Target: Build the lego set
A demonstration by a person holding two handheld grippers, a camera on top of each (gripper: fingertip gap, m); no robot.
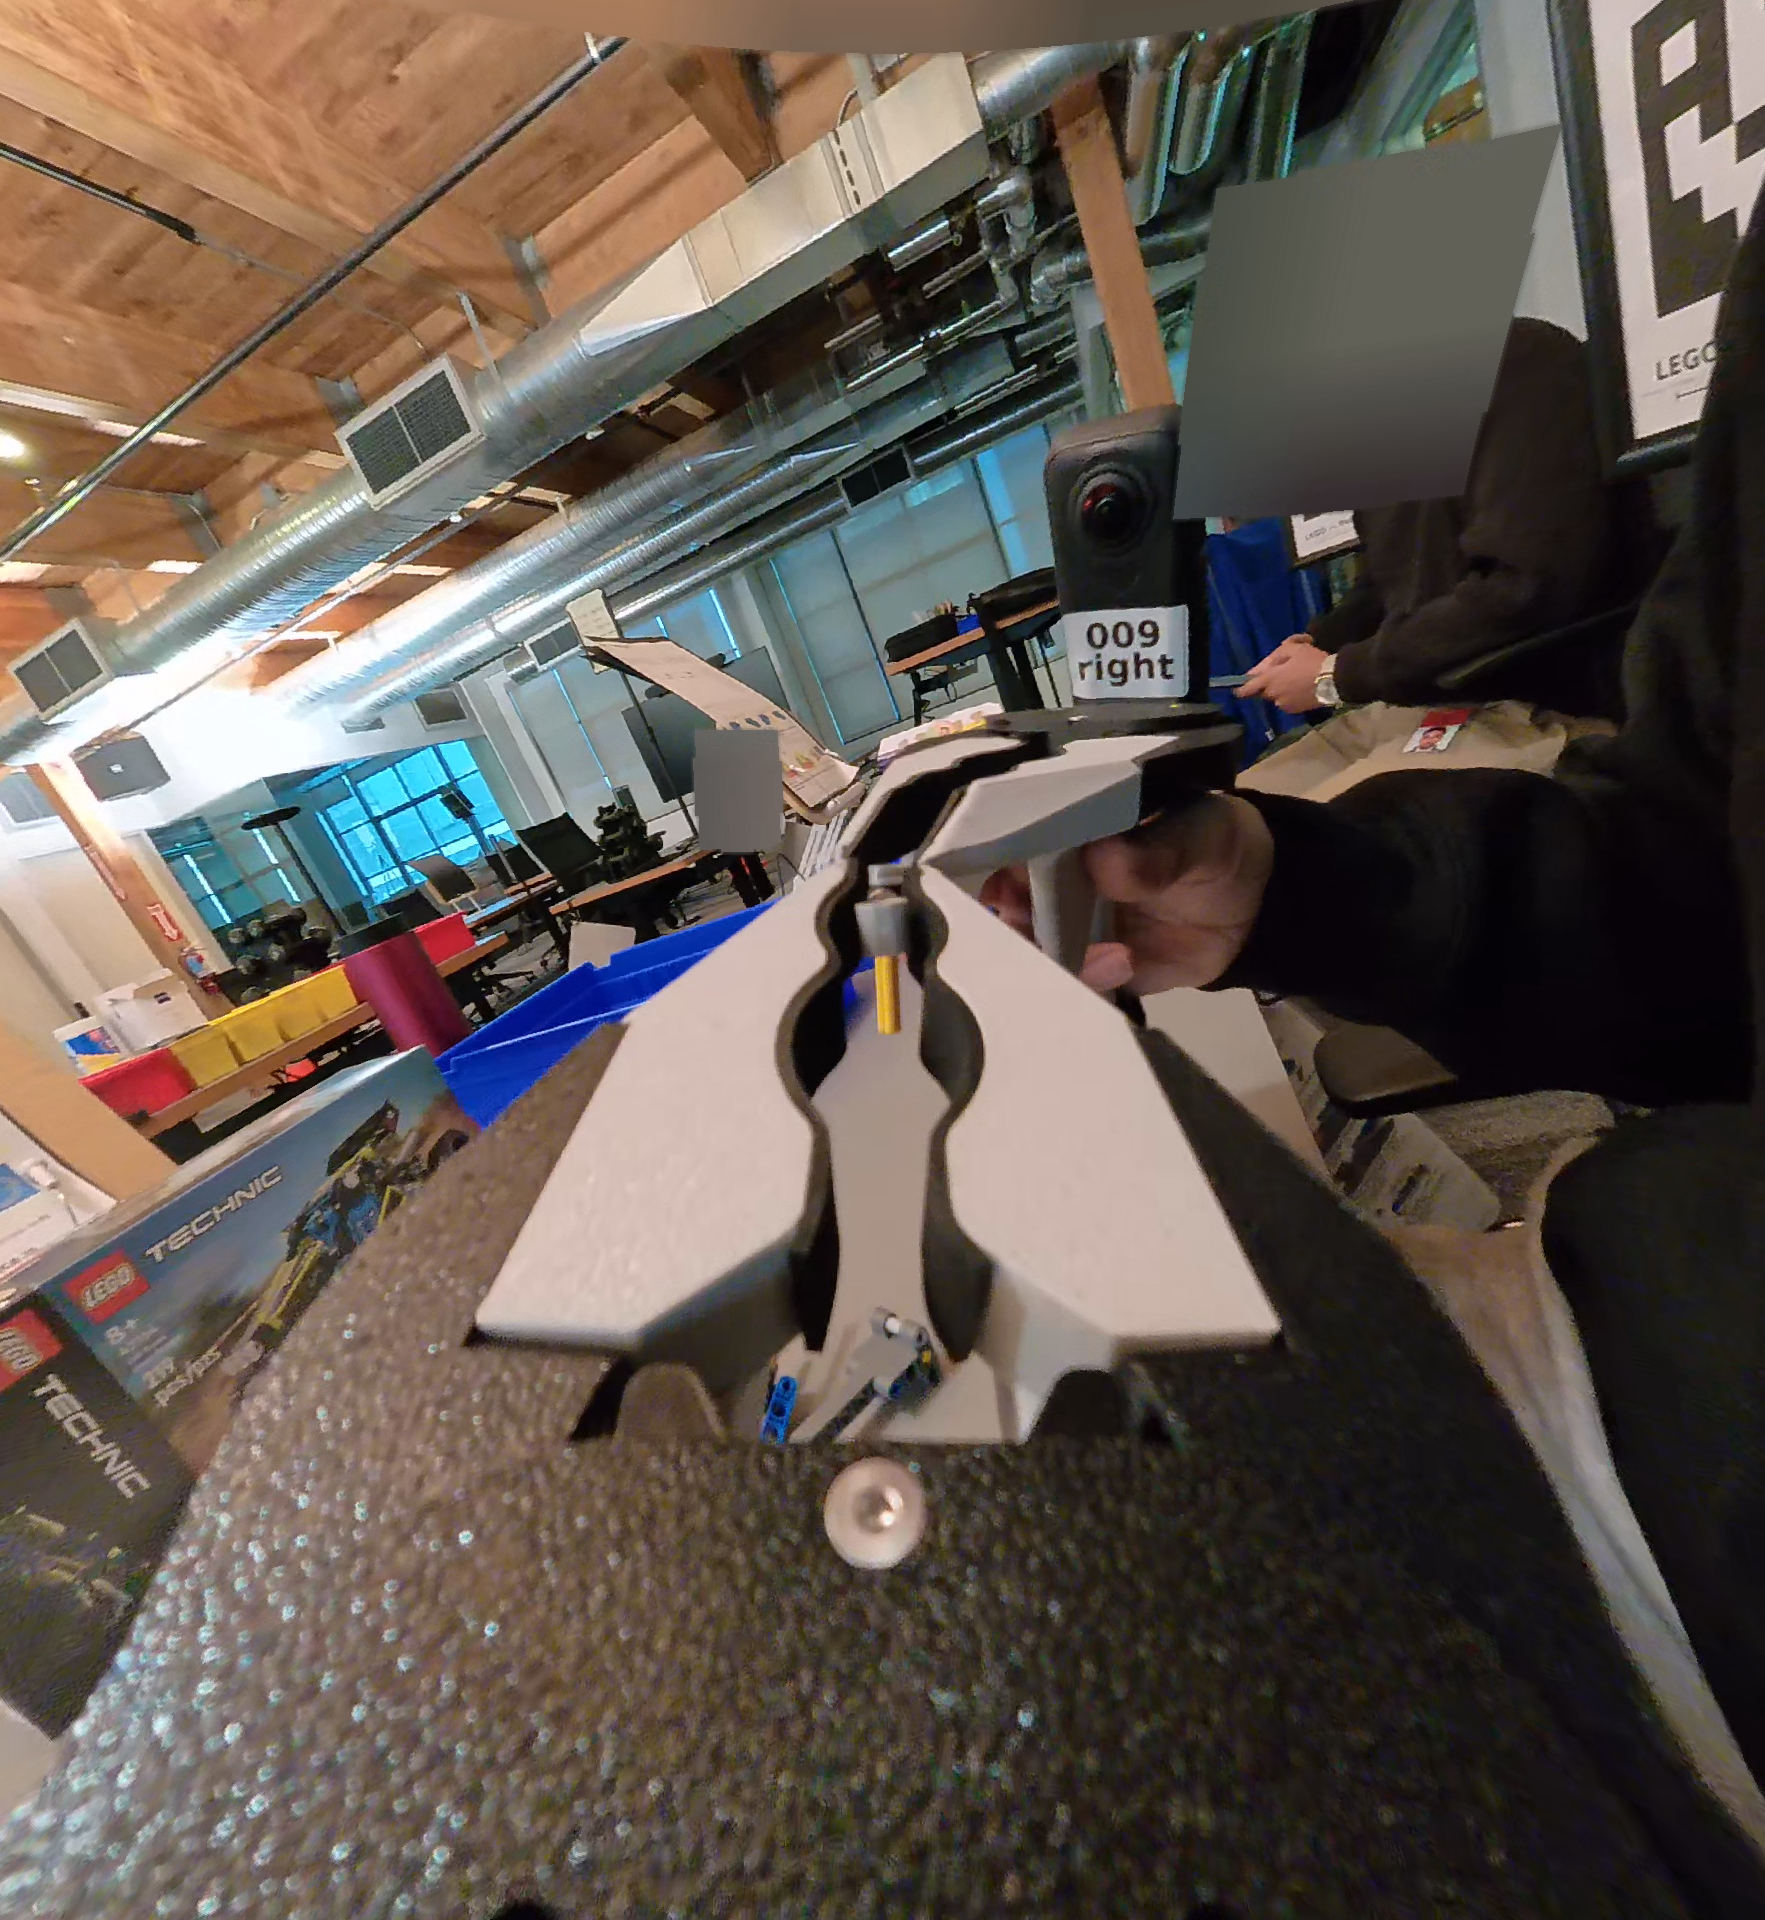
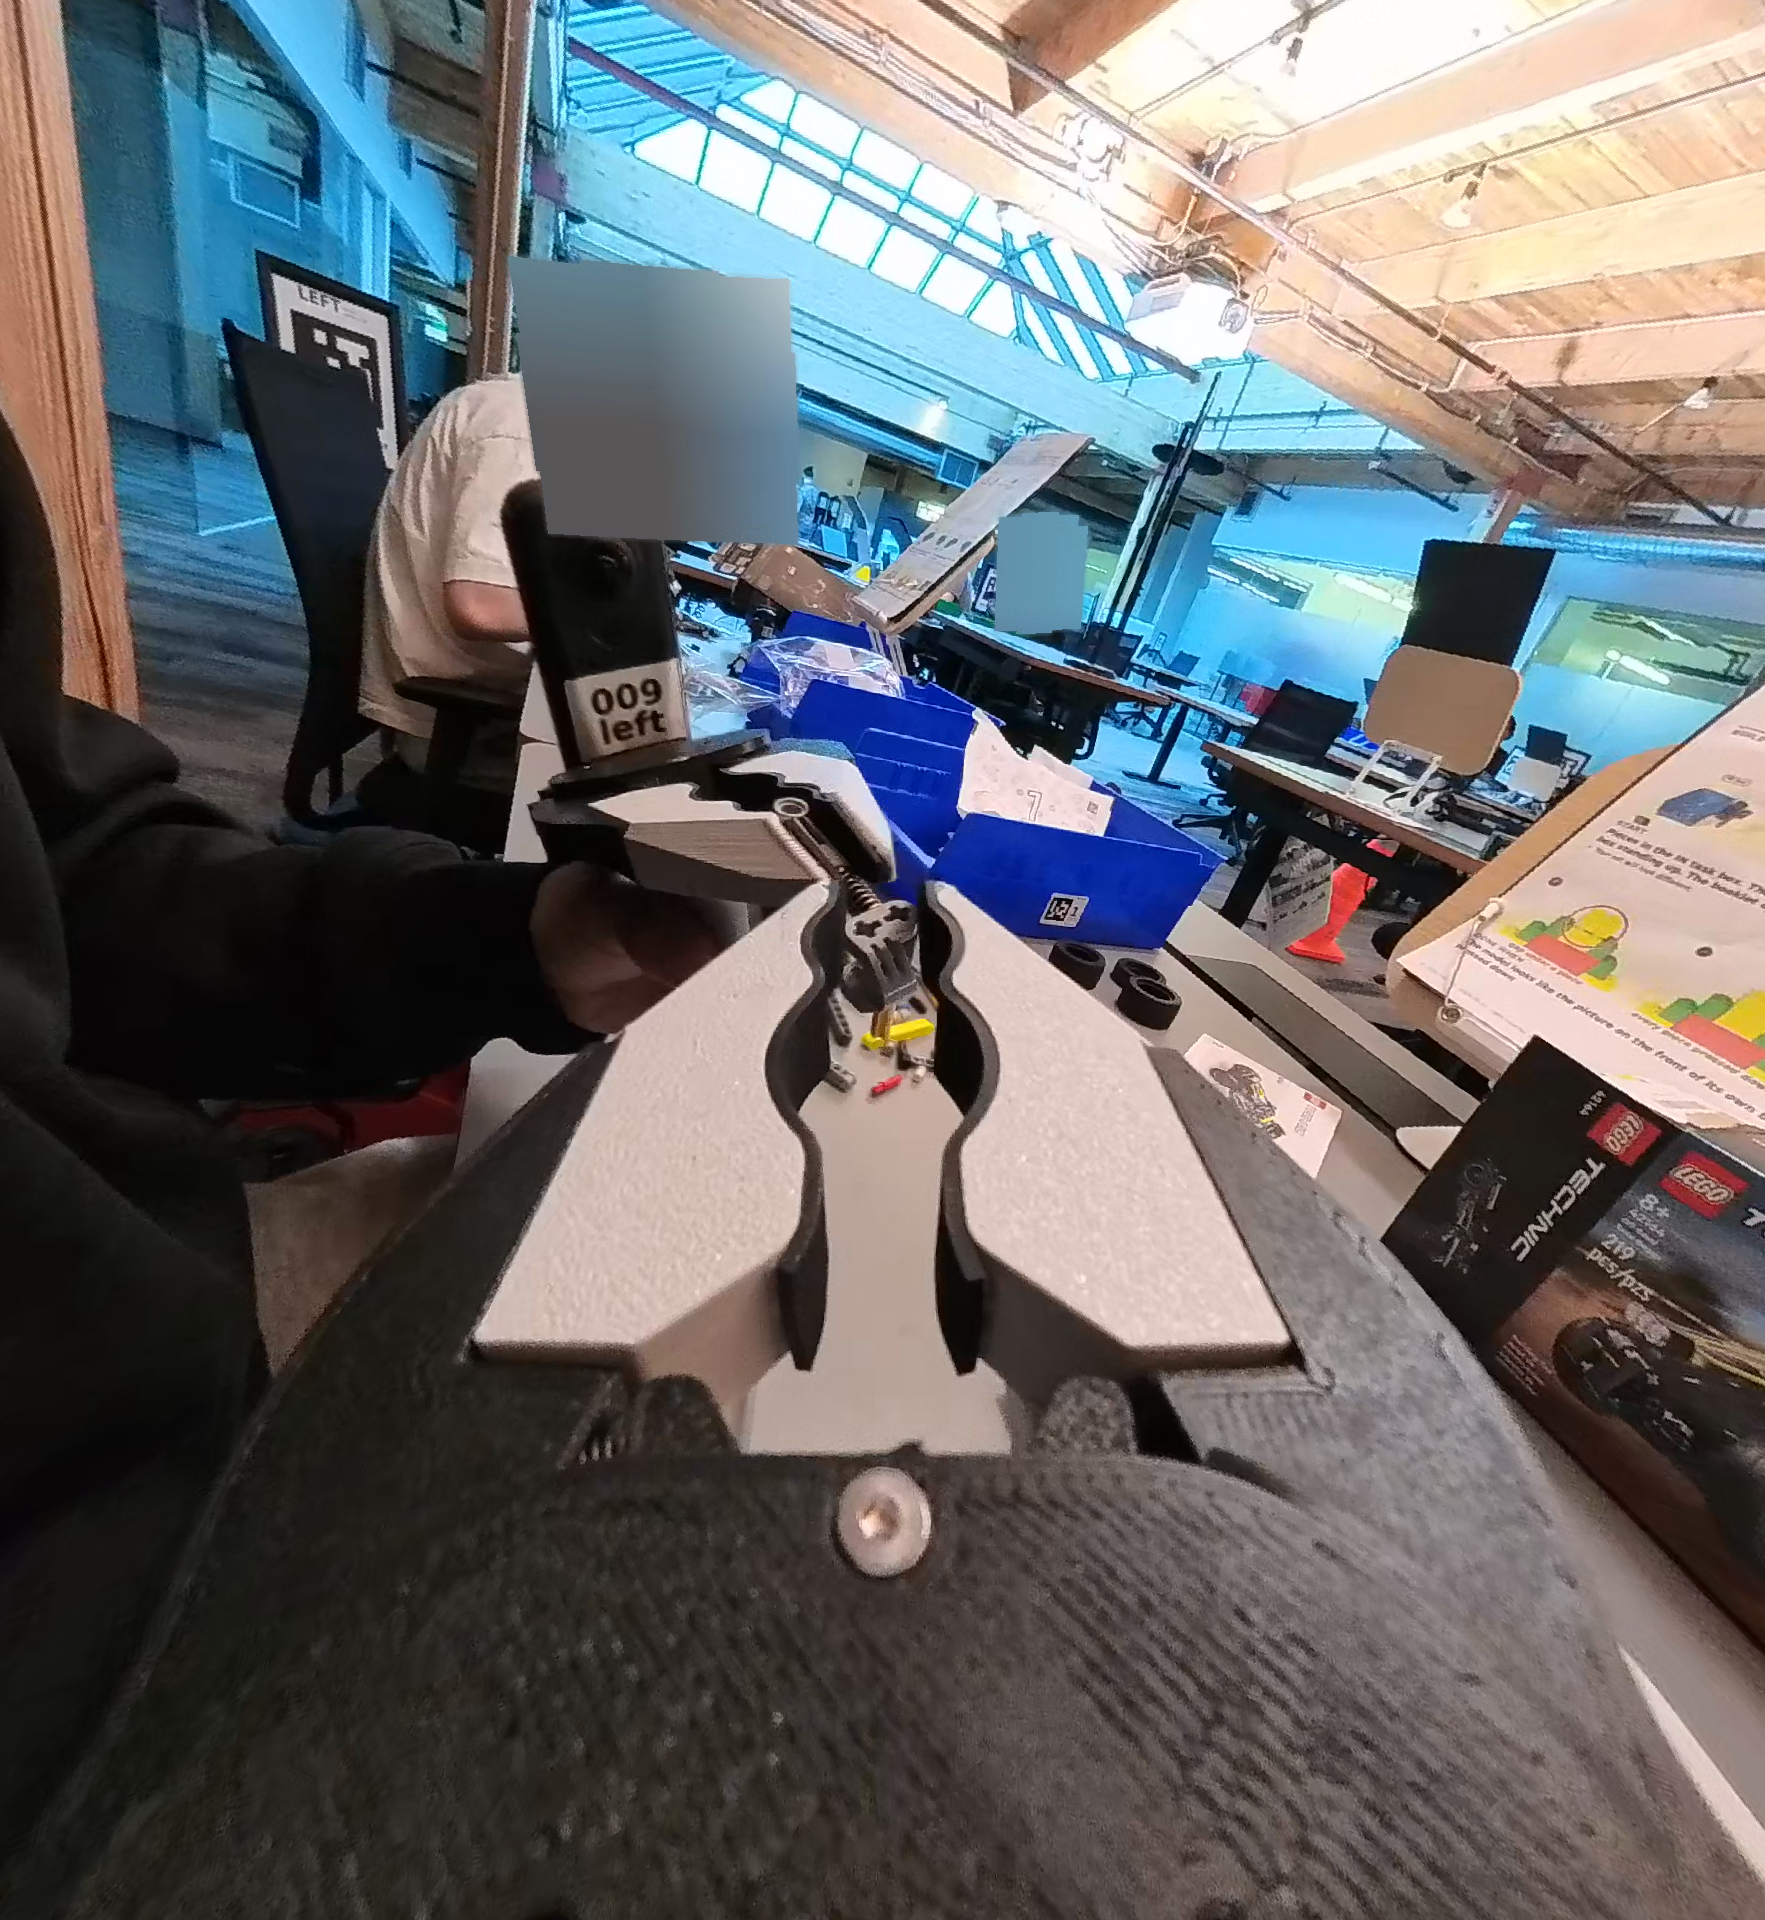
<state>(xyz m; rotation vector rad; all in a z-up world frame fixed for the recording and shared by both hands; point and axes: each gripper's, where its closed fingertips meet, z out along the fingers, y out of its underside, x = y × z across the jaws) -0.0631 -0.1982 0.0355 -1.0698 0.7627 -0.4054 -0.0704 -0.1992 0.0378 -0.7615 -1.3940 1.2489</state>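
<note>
My left gripper is shut on a shock absorber, a grey cylinder with a yellow rod; in the right wrist view its spring runs between the left gripper's fingers. My right gripper is shut on a dark grey connector piece with a small assembly hanging below it. The two grippers meet tip to tip above the table, and the shock absorber's end touches the connector. In the left wrist view the right gripper comes in from the upper right. Loose yellow and red parts lie on the table.
A small grey and blue assembly lies under my left gripper. The set's box stands at the right, also seen in the left wrist view. Blue bins, black tyres, a booklet and an instruction board are nearby. People sit behind. My left and right fingertips are right by each other.
</note>
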